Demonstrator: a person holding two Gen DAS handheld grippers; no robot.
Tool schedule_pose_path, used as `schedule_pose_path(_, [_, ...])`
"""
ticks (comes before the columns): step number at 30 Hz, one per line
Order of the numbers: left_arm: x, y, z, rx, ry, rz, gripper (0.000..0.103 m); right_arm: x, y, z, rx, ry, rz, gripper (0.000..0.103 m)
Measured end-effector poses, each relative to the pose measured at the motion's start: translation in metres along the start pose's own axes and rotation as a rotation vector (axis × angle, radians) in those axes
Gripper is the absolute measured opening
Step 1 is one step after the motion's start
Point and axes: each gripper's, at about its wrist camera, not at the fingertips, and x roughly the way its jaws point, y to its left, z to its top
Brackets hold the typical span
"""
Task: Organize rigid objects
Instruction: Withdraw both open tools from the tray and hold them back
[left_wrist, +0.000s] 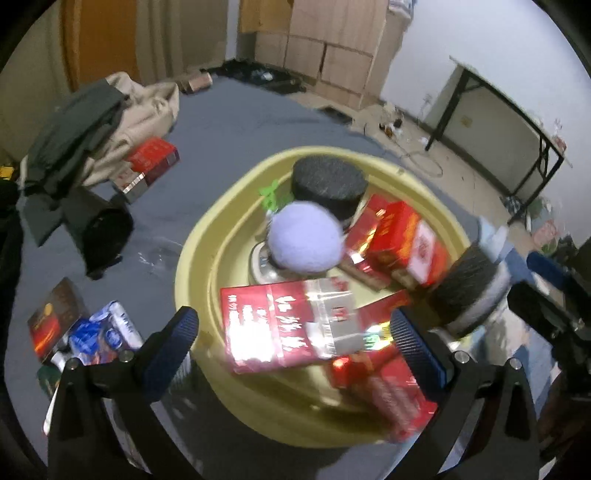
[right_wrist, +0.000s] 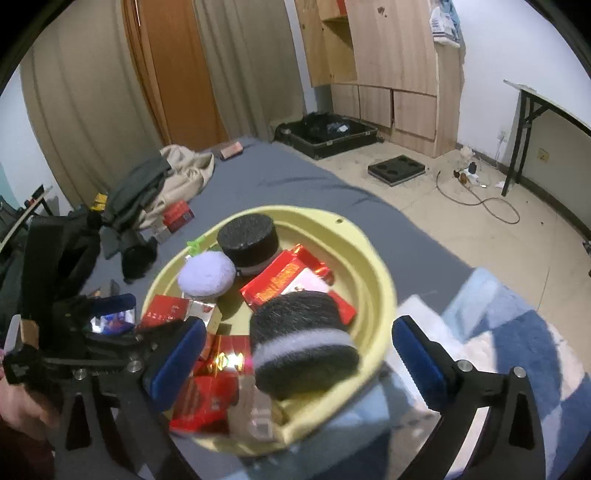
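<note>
Yellow basin (right_wrist: 373, 280) holds red boxes (right_wrist: 291, 280) and black cylinders (right_wrist: 247, 236); both grippers (left_wrist: 295, 343) (right_wrist: 299, 354) gape wide, empty.

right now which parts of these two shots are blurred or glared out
Left wrist view: the big red cellophane-wrapped box is smeared and blown out by glare, and the dark grey felt cylinder with a pale band is streaked. Right wrist view: that cylinder and the red boxes near the yellow plastic basin's front rim are soft; the far room is sharper. Fisheye bends both.
</note>
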Motion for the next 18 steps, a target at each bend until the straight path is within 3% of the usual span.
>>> schedule_pose_path(3, [-0.026, -0.025, -0.009, -0.025, -0.035, -0.019, 0.103, -0.026, -0.017, -0.008, -0.008, -0.017, -0.011, 0.103])
schedule_pose_path(9, [-0.048, -0.087, -0.069, -0.069, 0.028, -0.049, 0.103, -0.077, -0.061, -0.034, -0.073, -0.028, -0.060, 0.103])
schedule_pose_path(15, [-0.044, -0.131, -0.110, -0.043, -0.029, 0.030, 0.103, -0.084, -0.091, -0.059, -0.104, 0.027, -0.052, 0.103])
schedule_pose_path(18, [-0.030, -0.134, -0.117, -0.035, -0.067, 0.108, 0.103, -0.078, -0.085, -0.070, -0.222, 0.008, -0.037, 0.103])
